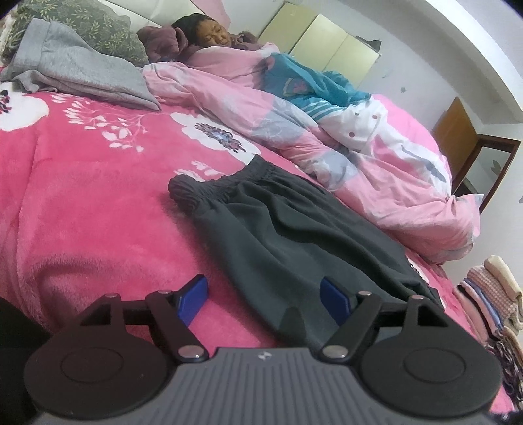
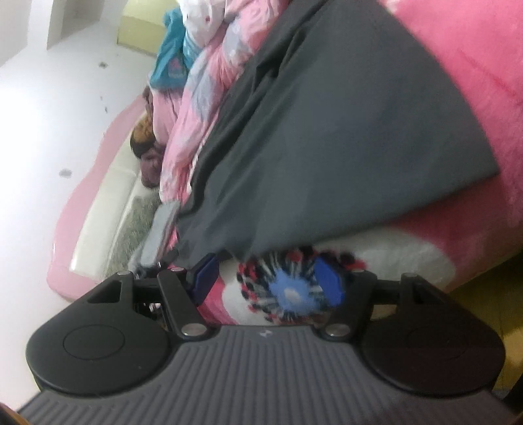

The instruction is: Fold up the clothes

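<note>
Left wrist view — I see a person [image 1: 209,36] under a quilt [image 1: 359,157] crowding the dark trousers [image 1: 294,229]; both hand-held grippers — left [image 1: 264,294], right [image 2: 268,278] — released, empty.

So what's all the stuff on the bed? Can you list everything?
trousers: one, dark grey, flat on the blanket, elastic waistband farthest away
blanket: one, pink with white flowers, covering the bed
quilt: one, pink and white, beside the trousers
person: one, lying under the quilt
grey cloth: one, crumpled near the pillow
pillow: one, green patterned, at the headboard
folded clothes: one stack, beside the bed
left gripper: jaws open, over the trousers' near end
right gripper: jaws open, nothing between
</note>
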`<action>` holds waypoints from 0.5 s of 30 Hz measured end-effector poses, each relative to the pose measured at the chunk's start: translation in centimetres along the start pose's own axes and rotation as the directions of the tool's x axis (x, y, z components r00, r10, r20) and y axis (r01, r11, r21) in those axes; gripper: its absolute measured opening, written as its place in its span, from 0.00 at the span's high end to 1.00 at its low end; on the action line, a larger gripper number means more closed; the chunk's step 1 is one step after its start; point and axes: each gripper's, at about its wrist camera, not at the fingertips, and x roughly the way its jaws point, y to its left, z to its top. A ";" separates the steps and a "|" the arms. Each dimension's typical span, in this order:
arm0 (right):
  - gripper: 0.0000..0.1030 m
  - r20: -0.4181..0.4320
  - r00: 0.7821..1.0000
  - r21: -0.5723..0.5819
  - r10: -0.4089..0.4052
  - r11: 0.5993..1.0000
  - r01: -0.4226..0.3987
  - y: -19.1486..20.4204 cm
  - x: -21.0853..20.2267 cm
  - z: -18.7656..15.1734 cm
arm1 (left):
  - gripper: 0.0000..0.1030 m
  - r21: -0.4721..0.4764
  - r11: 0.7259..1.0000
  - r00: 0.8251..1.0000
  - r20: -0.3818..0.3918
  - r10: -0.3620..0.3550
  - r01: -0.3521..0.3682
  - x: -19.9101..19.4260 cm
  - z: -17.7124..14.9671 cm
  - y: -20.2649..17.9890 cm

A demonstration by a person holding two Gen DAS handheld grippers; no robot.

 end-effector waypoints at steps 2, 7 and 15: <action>0.37 0.060 0.998 0.024 0.002 1.000 -0.003 -0.6 -1.0 0.5 | 0.25 -0.009 1.000 1.000 0.001 -0.010 0.010 0.0 0.1 0.2; 0.37 0.188 0.982 0.144 0.036 0.987 -0.064 -2.6 -2.6 1.1 | 0.25 -0.022 1.000 1.000 0.004 -0.021 0.021 0.0 0.1 0.5; 0.37 0.126 0.985 0.174 0.116 0.975 -0.137 -3.1 -0.2 0.0 | 0.25 -0.028 0.999 1.000 0.003 -0.026 0.026 0.0 0.2 0.7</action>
